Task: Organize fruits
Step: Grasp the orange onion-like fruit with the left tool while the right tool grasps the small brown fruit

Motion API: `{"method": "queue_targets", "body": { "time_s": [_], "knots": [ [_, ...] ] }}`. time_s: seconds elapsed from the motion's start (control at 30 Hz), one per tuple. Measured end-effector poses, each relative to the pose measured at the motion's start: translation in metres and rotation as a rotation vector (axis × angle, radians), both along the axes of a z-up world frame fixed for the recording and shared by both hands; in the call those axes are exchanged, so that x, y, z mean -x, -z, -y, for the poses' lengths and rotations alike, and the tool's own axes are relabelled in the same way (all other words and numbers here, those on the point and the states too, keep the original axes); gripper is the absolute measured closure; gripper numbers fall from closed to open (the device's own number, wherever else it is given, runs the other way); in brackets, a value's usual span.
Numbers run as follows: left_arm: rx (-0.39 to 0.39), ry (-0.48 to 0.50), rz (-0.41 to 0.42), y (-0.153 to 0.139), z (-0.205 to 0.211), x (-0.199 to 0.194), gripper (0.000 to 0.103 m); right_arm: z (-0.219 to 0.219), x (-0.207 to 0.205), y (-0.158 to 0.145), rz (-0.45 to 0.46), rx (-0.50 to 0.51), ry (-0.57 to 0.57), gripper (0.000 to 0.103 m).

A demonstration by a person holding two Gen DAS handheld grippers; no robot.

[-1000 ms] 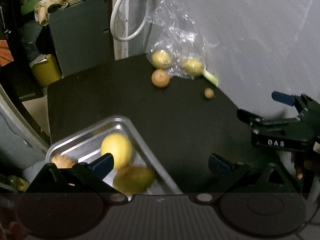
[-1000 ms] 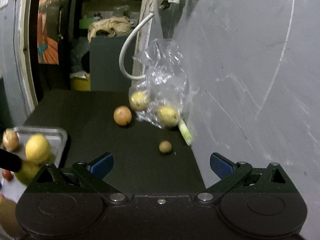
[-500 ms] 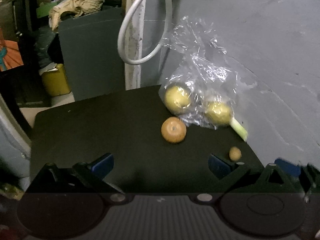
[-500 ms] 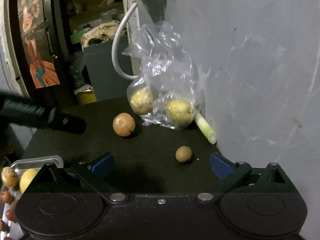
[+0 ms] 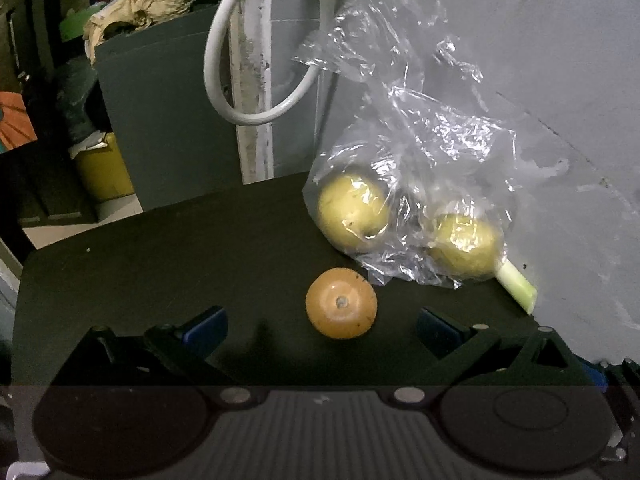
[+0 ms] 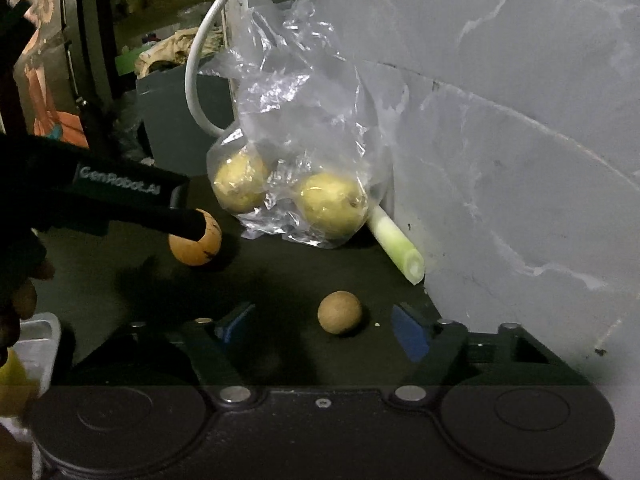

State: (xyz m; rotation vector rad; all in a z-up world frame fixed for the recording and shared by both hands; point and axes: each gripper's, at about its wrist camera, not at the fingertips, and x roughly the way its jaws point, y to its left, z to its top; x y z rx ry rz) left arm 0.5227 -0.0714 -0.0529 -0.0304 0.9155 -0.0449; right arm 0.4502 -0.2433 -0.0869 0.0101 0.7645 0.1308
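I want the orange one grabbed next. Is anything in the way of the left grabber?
Nothing visible. The orange fruit lies bare on the black table, just ahead of the open left gripper.

Background clutter behind the table

A white cable (image 5: 256,80) loops down in front of a grey wall (image 5: 540,60), with a grey box (image 5: 168,120) to the left, crumpled tan cloth (image 5: 140,4) on top of it, and a yellow container (image 5: 106,170) down beside it.

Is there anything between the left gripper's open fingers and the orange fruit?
No. In the left wrist view only bare dark tabletop separates the left gripper from the orange fruit, which sits right at the open fingertips.
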Motion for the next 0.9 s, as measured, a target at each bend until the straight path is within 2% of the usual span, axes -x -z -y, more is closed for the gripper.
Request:
{"method": "queue_targets", "body": {
  "time_s": [0.23, 0.4, 0.7, 0.8, 0.9],
  "knots": [
    [-0.041, 0.022, 0.013, 0.011, 0.01, -0.013, 0.001, 0.0, -0.008, 0.01, -0.021, 0.005, 0.006, 0.044],
    [-0.048, 0.023, 0.024, 0.015, 0.012, -0.018, 0.002, 0.003, -0.011, 0.012, -0.027, 0.003, 0.011, 0.049],
    [-0.031, 0.055, 0.012, 0.023, 0.017, -0.019, 0.021, 0.002, -0.015, 0.016, -0.035, 0.005, 0.001, 0.057],
    [-0.025, 0.057, 0.011, 0.024, 0.018, -0.019, 0.028, 0.001, -0.015, 0.016, -0.031, 0.01, -0.007, 0.063],
    [-0.018, 0.055, 0.006, 0.024, 0.019, -0.02, 0.04, 0.001, -0.014, 0.016, -0.029, 0.014, -0.009, 0.069]
  ]
}}
